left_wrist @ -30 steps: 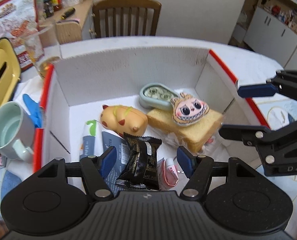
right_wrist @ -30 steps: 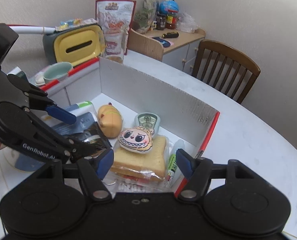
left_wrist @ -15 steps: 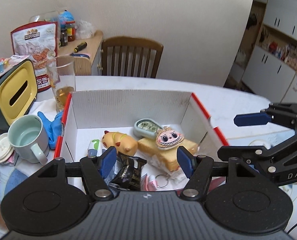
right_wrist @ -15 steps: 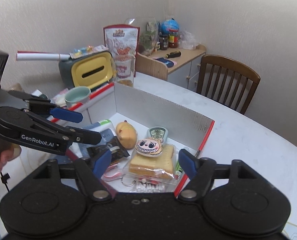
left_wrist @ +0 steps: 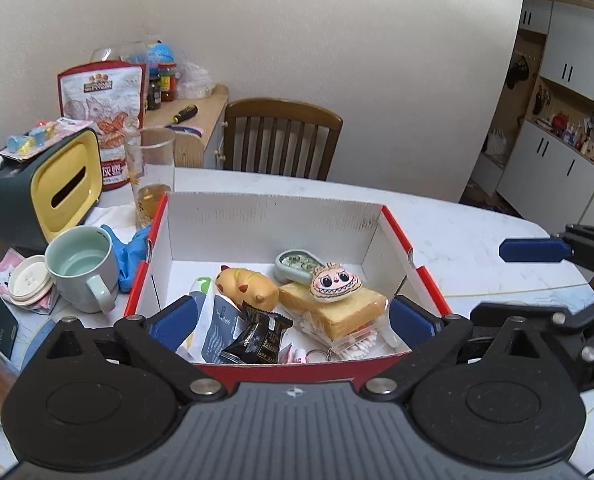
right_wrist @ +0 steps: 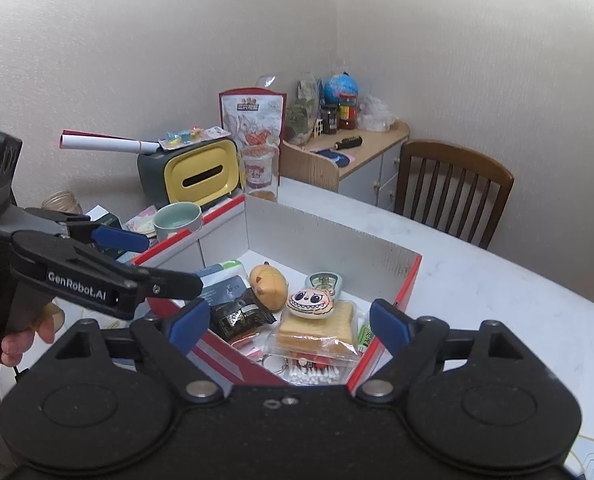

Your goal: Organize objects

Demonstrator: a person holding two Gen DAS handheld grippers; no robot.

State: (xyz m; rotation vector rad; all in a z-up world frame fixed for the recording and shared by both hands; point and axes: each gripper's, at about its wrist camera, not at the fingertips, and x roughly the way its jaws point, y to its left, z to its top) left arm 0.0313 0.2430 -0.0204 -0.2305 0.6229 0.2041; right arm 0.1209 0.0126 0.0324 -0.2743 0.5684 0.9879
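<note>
Several things crowd the table point(left_wrist: 477, 236) left of the left gripper point(left_wrist: 293, 322): a pale green mug point(left_wrist: 82, 274), a blue glove point(left_wrist: 131, 250), a tall glass point(left_wrist: 150, 176) and a yellow-faced tissue box point(left_wrist: 63, 190). Ahead of its blue fingers point(left_wrist: 175, 322), which stand wide apart and empty, sits the red-edged cardboard box point(left_wrist: 273, 216), its long axis running left to right across the view. Inside lie a yellow plush toy point(left_wrist: 247, 290), a black snack packet point(left_wrist: 257, 340), a bread slice point(left_wrist: 337, 310) and a toothy face charm point(left_wrist: 335, 282) resting on it. To the right, the right gripper point(right_wrist: 289, 322) hangs above the table, fingers point(right_wrist: 389, 326) also spread, nothing between them.
</note>
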